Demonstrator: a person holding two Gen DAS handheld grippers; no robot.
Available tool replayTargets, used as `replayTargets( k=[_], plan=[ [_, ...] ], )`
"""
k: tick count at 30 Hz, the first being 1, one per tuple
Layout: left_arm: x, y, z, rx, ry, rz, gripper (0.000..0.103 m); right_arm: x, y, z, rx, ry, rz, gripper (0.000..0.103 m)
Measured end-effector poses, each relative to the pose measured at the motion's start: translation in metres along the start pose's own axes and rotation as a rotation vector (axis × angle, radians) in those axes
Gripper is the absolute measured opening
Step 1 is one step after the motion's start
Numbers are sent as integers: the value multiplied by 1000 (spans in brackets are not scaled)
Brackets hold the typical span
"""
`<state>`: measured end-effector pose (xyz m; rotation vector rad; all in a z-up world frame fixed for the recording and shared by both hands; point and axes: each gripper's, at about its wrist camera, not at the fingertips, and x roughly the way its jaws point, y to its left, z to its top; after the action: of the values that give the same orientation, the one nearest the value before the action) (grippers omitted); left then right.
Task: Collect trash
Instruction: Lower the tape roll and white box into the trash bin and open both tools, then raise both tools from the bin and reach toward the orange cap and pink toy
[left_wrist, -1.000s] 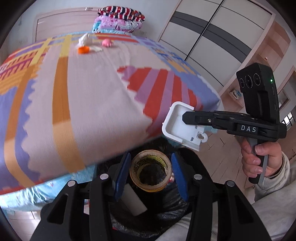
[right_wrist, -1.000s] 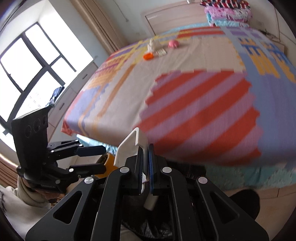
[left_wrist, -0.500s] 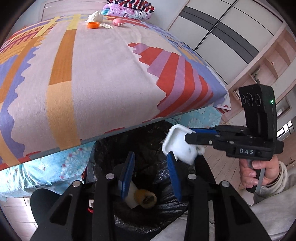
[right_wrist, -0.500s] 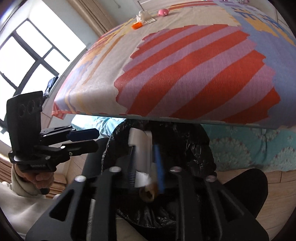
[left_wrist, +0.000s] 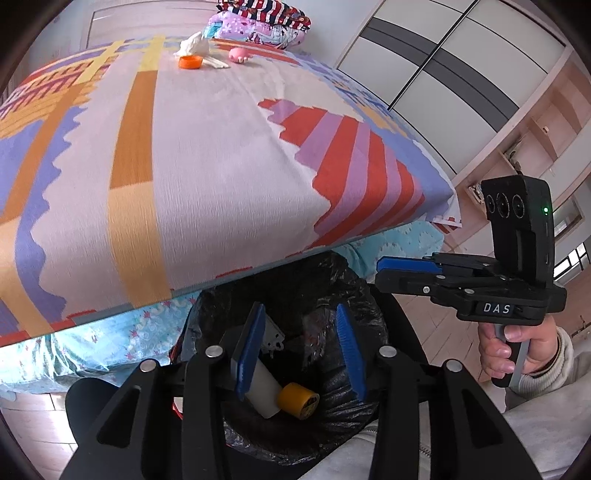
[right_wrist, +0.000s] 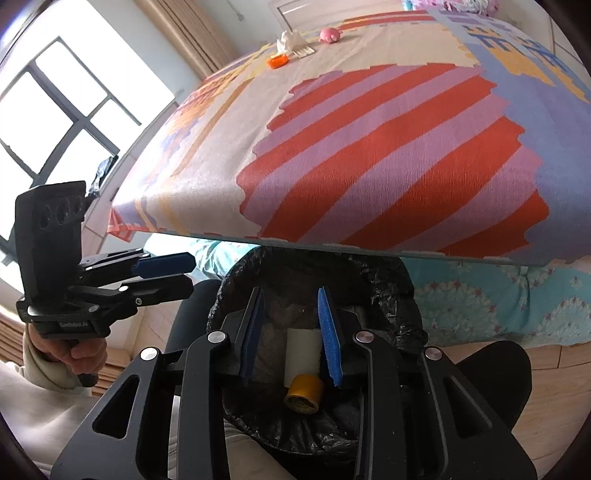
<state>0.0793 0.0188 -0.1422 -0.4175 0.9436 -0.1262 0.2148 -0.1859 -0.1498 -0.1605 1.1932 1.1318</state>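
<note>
A bin lined with a black bag (left_wrist: 332, 280) (right_wrist: 384, 280) stands at the foot of the bed. In it lie a yellow tape roll (left_wrist: 298, 400) (right_wrist: 303, 392) and a white plastic piece (left_wrist: 263, 387) (right_wrist: 301, 349). My left gripper (left_wrist: 299, 349) is open and empty above the bin. My right gripper (right_wrist: 291, 332) is open and empty above the bin too; it also shows in the left wrist view (left_wrist: 384, 271). On the far end of the bed lie an orange cap (left_wrist: 190, 62) (right_wrist: 277, 61), a crumpled white tissue (left_wrist: 195, 43) (right_wrist: 290, 38) and a pink toy (left_wrist: 239, 55) (right_wrist: 330, 34).
The bed has a striped patterned cover (left_wrist: 207, 155) (right_wrist: 369, 140) with folded bedding (left_wrist: 264, 18) stacked at its head. A wardrobe (left_wrist: 443, 66) stands to the right, a window (right_wrist: 48, 110) to the left. The floor is wooden (right_wrist: 517, 354).
The tape roll left my left gripper and dropped into the bin. My right gripper opened and the white piece fell into the bin. Both grippers tilted down over the bin.
</note>
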Motion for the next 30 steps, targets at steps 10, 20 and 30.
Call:
replayTargets(
  k=[10,20,30],
  plan=[
    [-22,-6,17,48,-55,29,48,-18,9,10,-49,-44,-8,30],
    [-43,-9,41,84,-116,70,48,-36,23,29,-106,-96,-31,31],
    [-56,-10,58,101,-157,99,48,-51,36,47,-166,-141,-56,31]
  ],
)
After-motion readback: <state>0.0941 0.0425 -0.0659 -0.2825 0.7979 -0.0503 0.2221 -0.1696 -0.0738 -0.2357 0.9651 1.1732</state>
